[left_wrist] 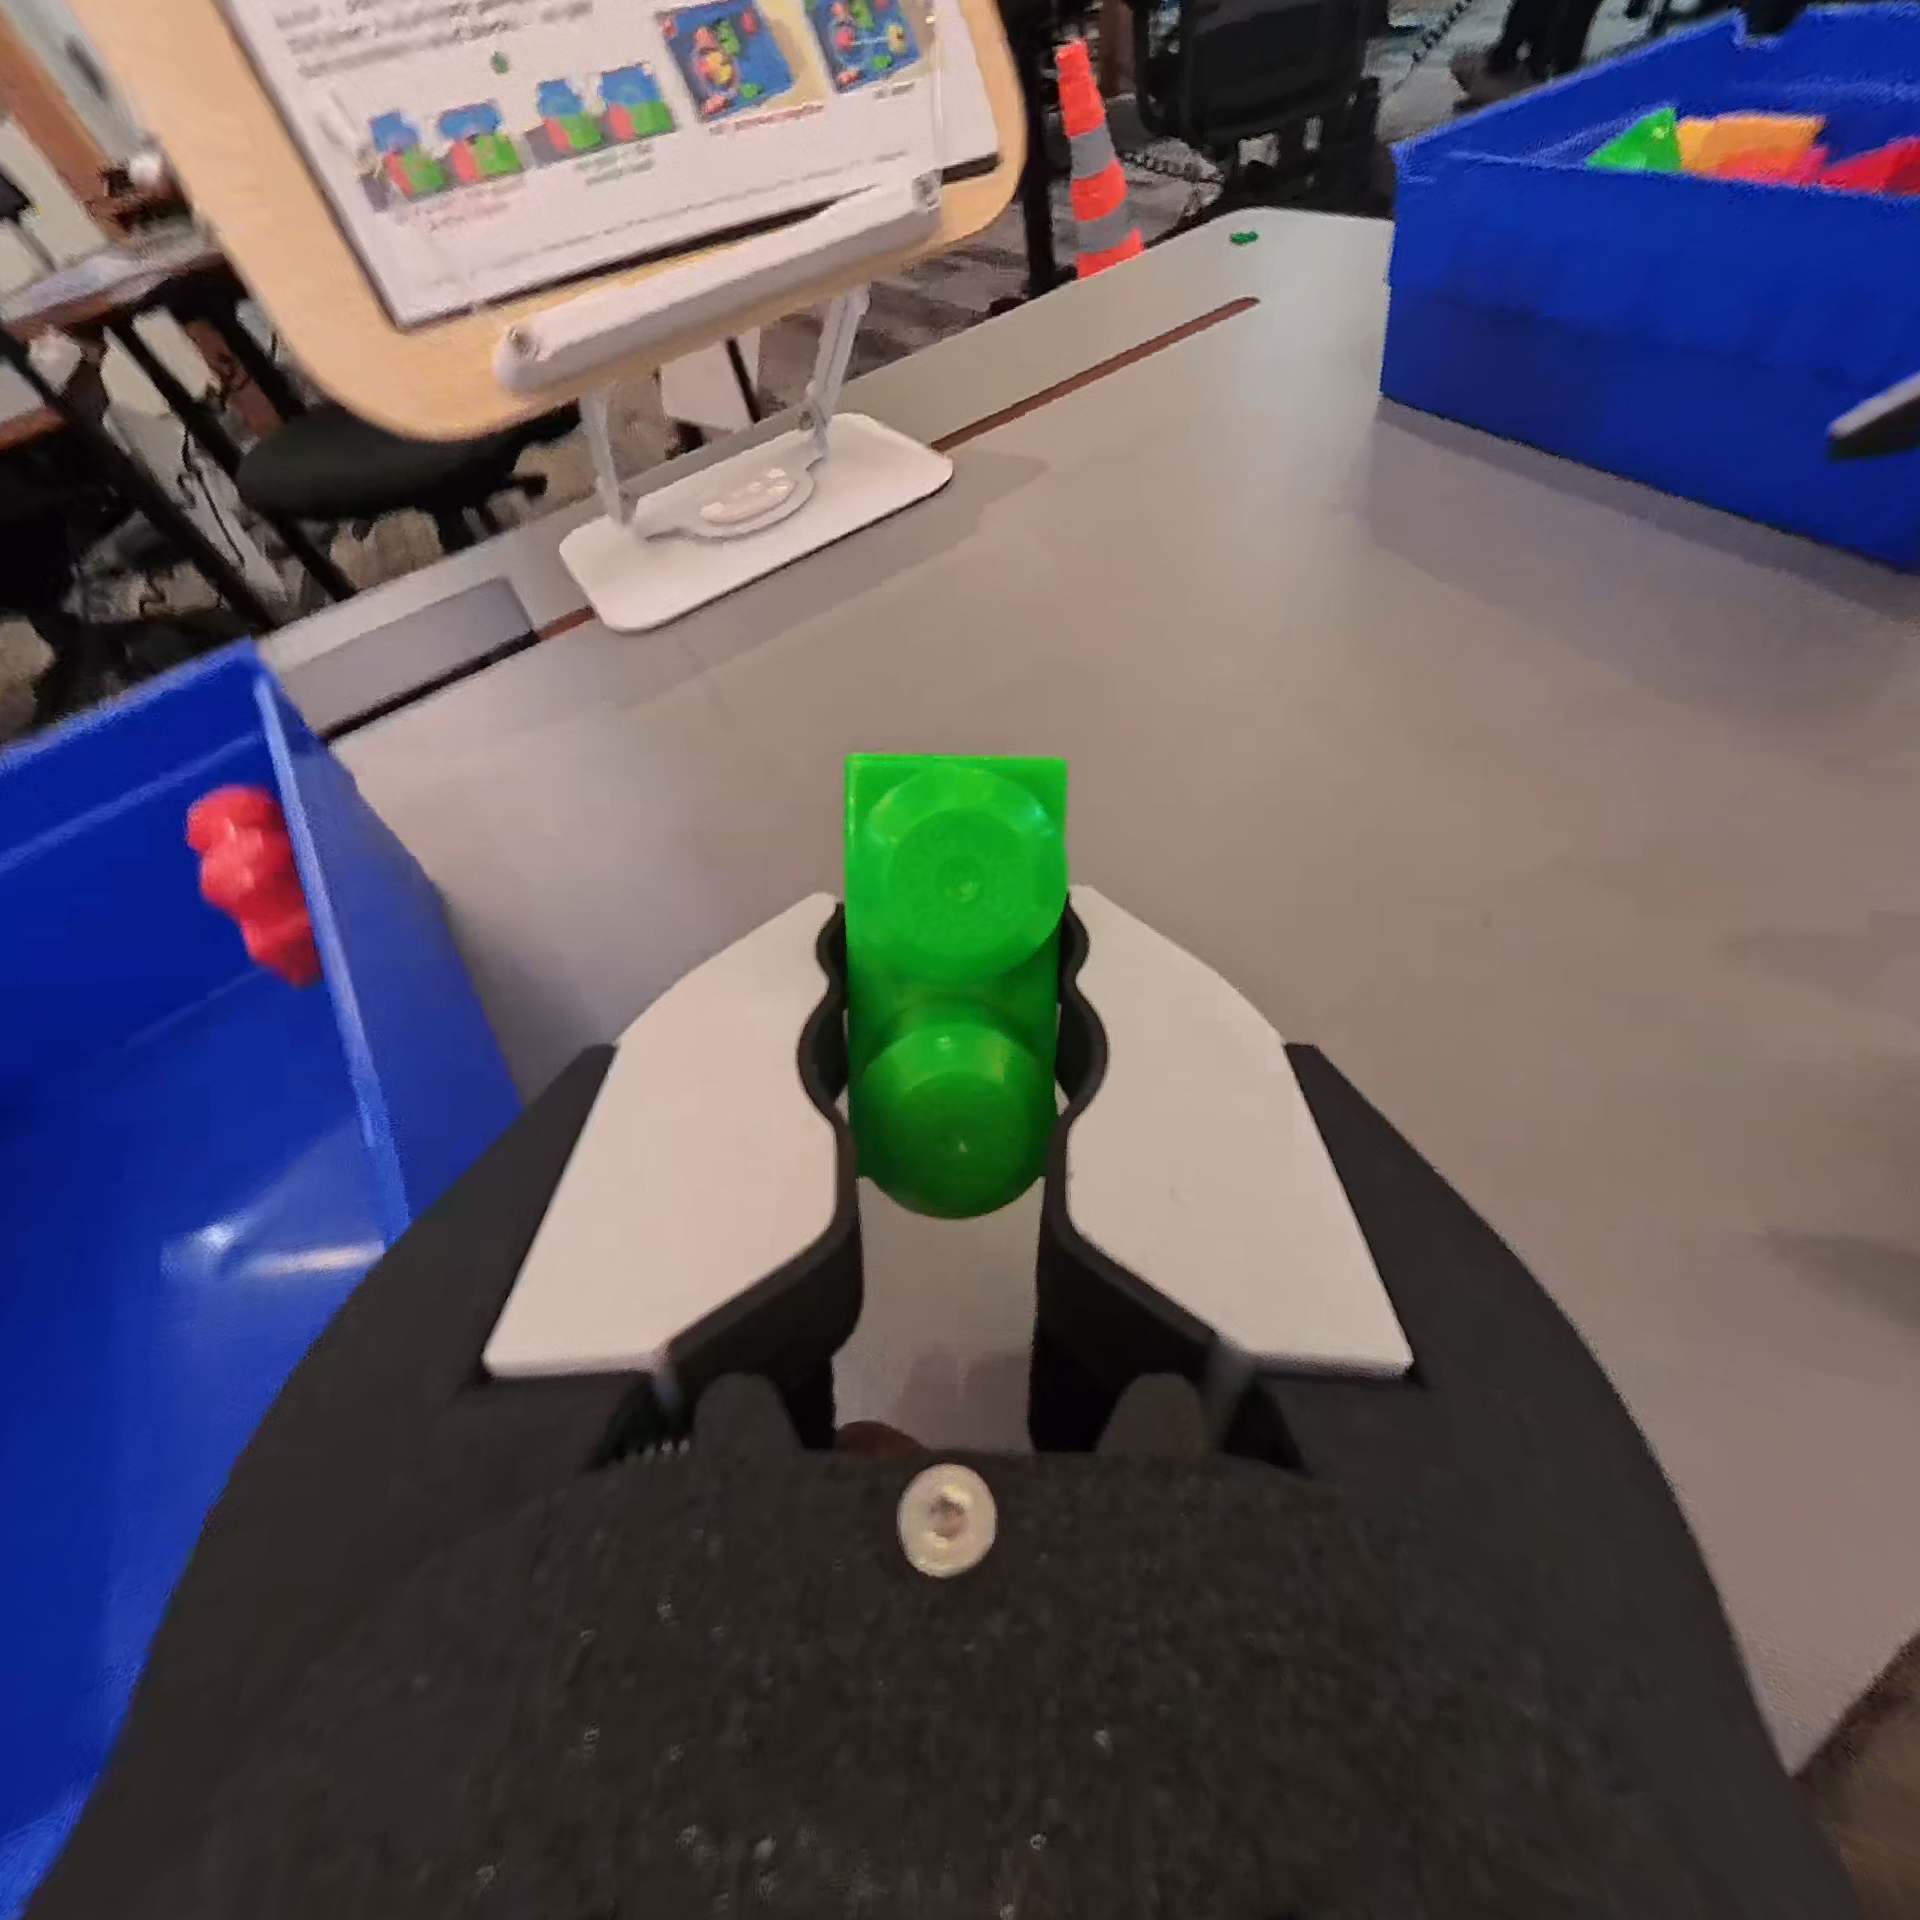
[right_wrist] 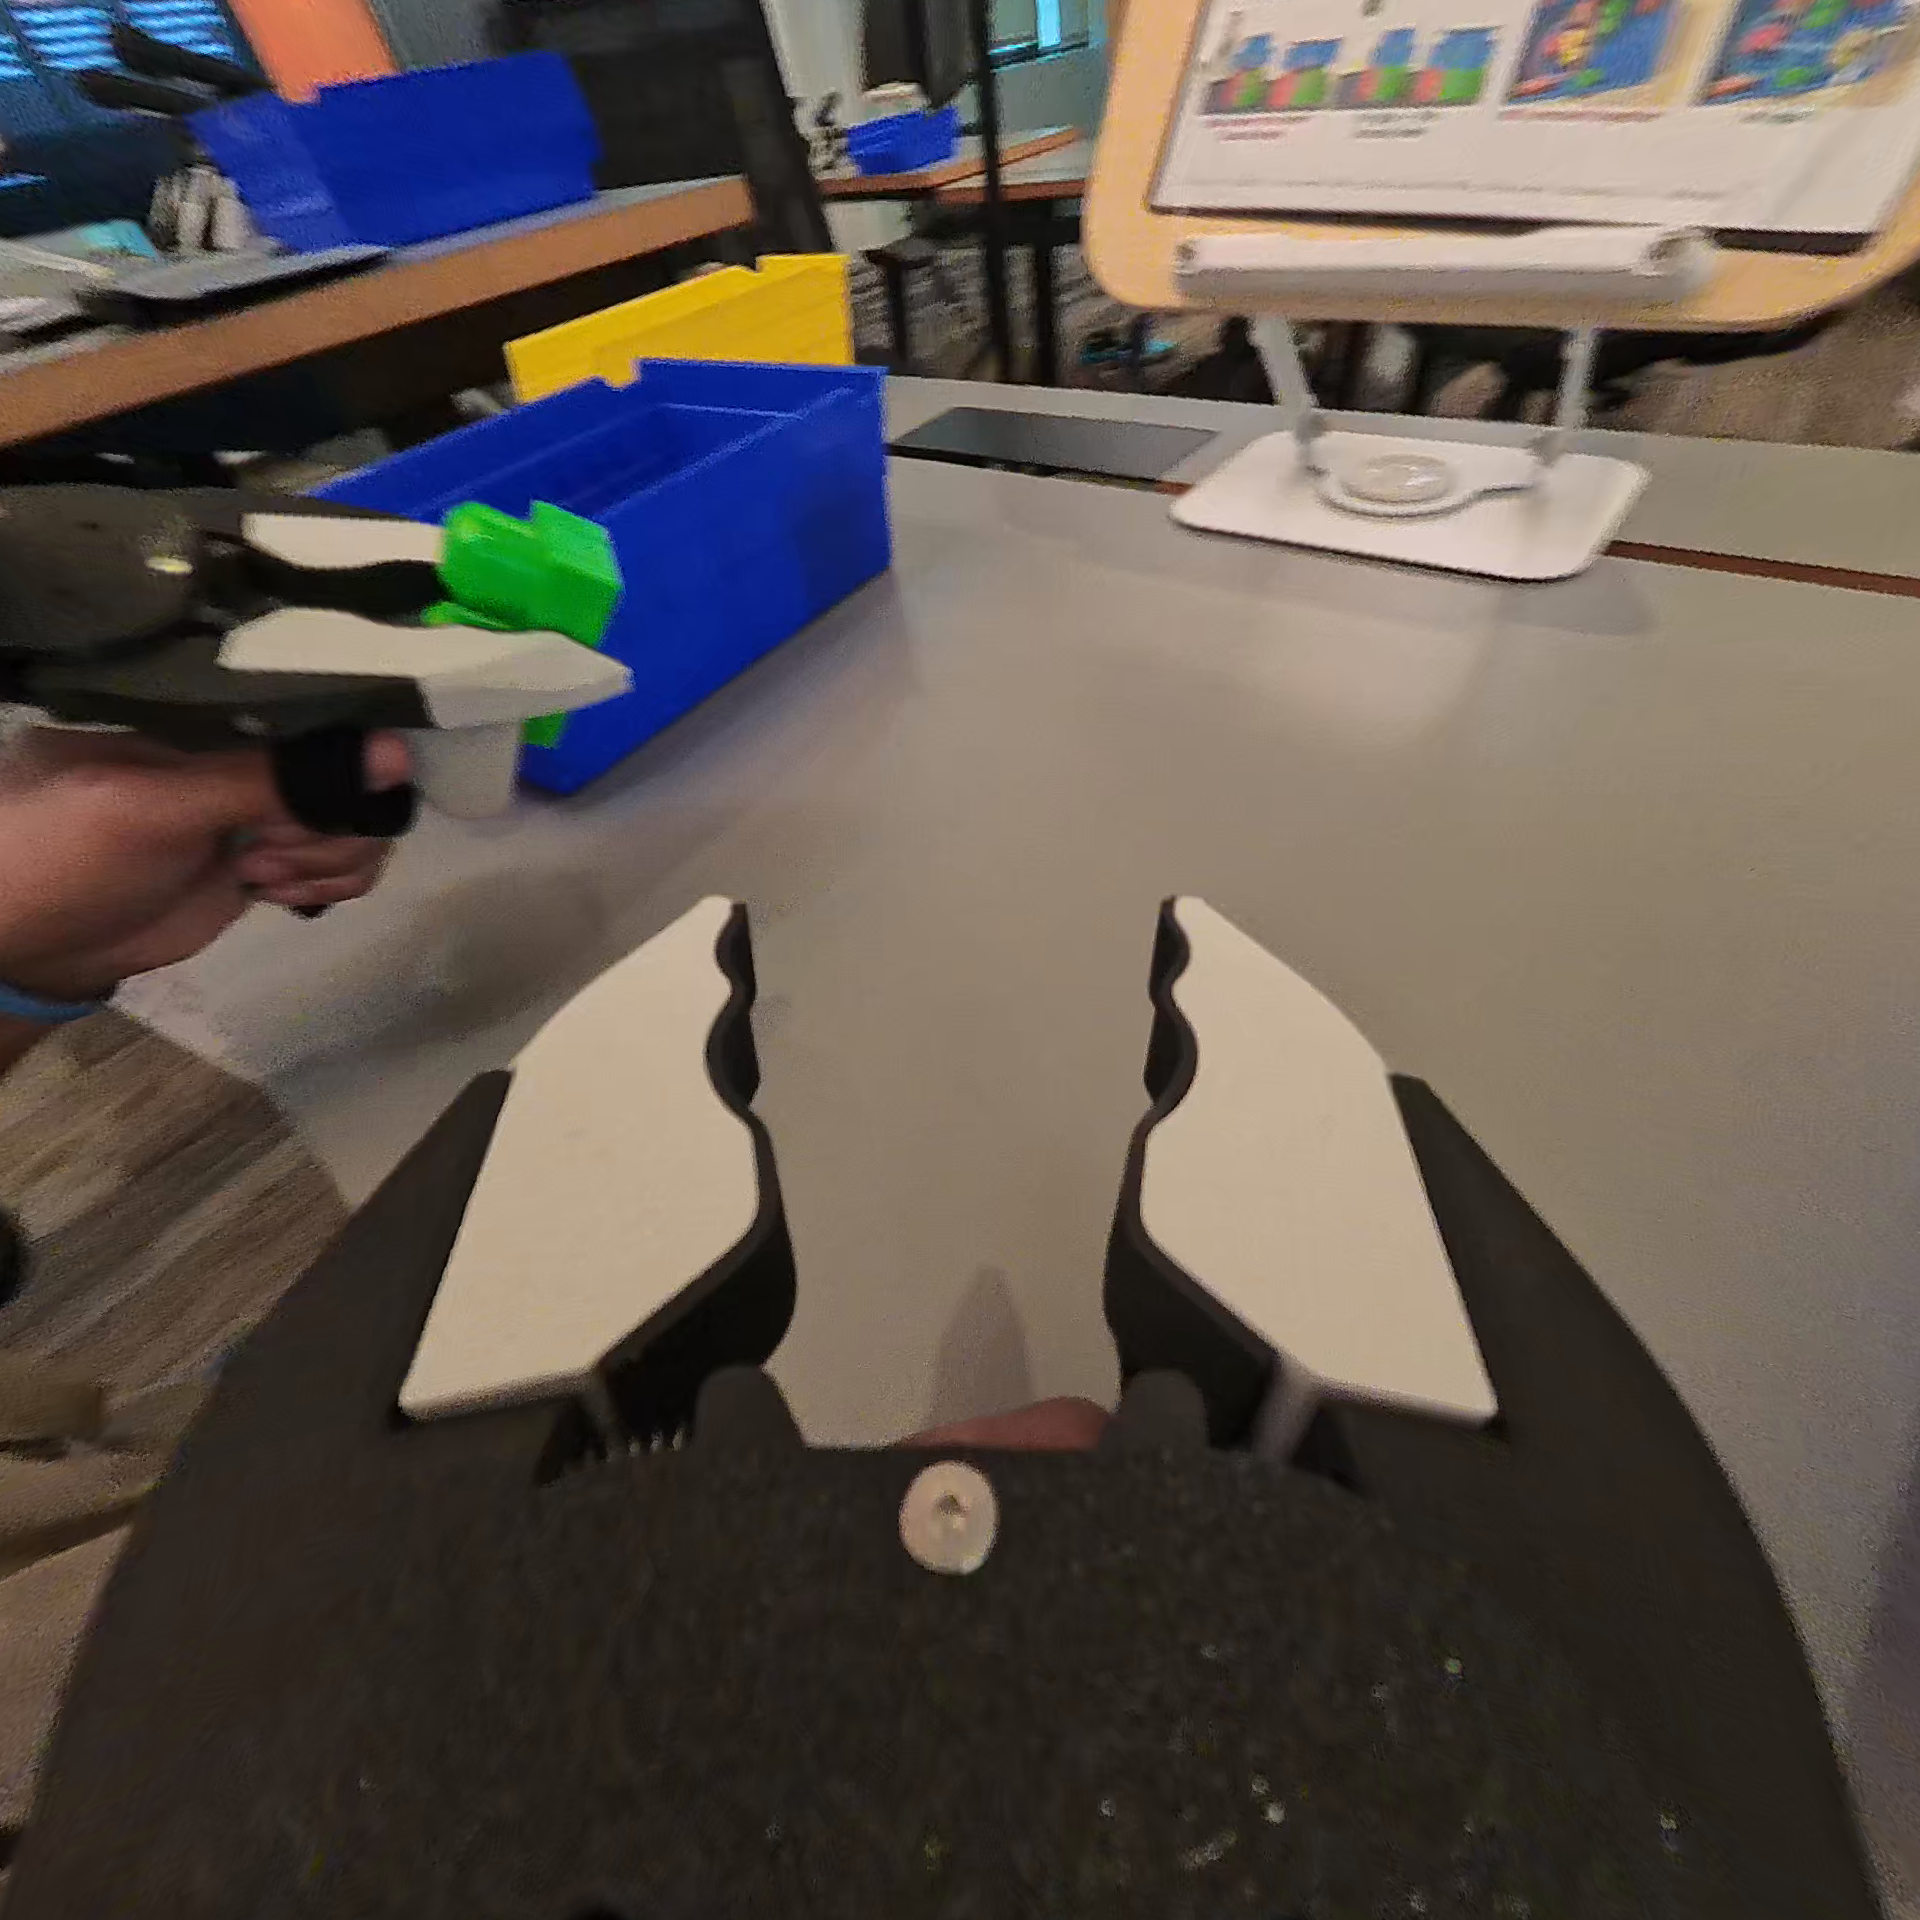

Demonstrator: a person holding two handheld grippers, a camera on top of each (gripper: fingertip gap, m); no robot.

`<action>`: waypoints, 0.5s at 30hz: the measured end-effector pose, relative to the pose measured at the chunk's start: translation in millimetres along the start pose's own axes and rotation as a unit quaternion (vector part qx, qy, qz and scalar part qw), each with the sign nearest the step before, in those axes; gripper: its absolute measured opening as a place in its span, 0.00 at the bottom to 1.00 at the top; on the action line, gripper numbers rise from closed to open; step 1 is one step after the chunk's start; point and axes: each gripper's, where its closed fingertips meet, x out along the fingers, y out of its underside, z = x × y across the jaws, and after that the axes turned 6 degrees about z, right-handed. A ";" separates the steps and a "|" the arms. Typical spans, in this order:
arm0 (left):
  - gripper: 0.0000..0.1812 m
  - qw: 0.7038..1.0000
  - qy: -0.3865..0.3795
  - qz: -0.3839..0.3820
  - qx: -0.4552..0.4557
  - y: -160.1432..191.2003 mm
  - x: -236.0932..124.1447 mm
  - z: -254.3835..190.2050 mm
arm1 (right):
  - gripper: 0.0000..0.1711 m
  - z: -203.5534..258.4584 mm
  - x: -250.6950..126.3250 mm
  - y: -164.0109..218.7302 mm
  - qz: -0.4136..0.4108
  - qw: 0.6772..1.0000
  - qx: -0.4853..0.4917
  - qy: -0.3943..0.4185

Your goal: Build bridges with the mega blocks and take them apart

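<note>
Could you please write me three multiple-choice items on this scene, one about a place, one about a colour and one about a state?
1. Where is the red block?
A. inside the blue bin at the left
B. on the table by the stand
C. in the right hand-held gripper

2. What colour is the block held in the left hand-held gripper?
A. yellow
B. green
C. red

3. How is the right hand-held gripper?
A. shut on a block
B. open and empty
C. resting in a bin

Answers:
1 A: the left wrist view shows it within the walls of the blue bin.
2 B: the green block sits between the fingers, studs facing the camera.
3 B: its jaws stand wide apart, with only the bare grey table between them.
</note>
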 end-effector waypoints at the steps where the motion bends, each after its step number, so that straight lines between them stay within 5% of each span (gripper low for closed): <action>1: 0.20 1.000 0.004 -0.002 0.030 -5.9 2.4 -2.9 | 0.42 6.0 4.2 -7.0 0.009 0.999 0.001 -0.031; 8: 0.20 0.964 -0.008 -0.019 0.263 -46.1 24.0 -32.7 | 0.39 30.3 41.0 -45.8 0.079 0.982 0.019 -0.168; 15: 0.20 0.912 -0.007 -0.024 0.410 -45.5 35.7 -65.3 | 0.36 43.9 62.7 -36.6 0.123 0.966 0.046 -0.223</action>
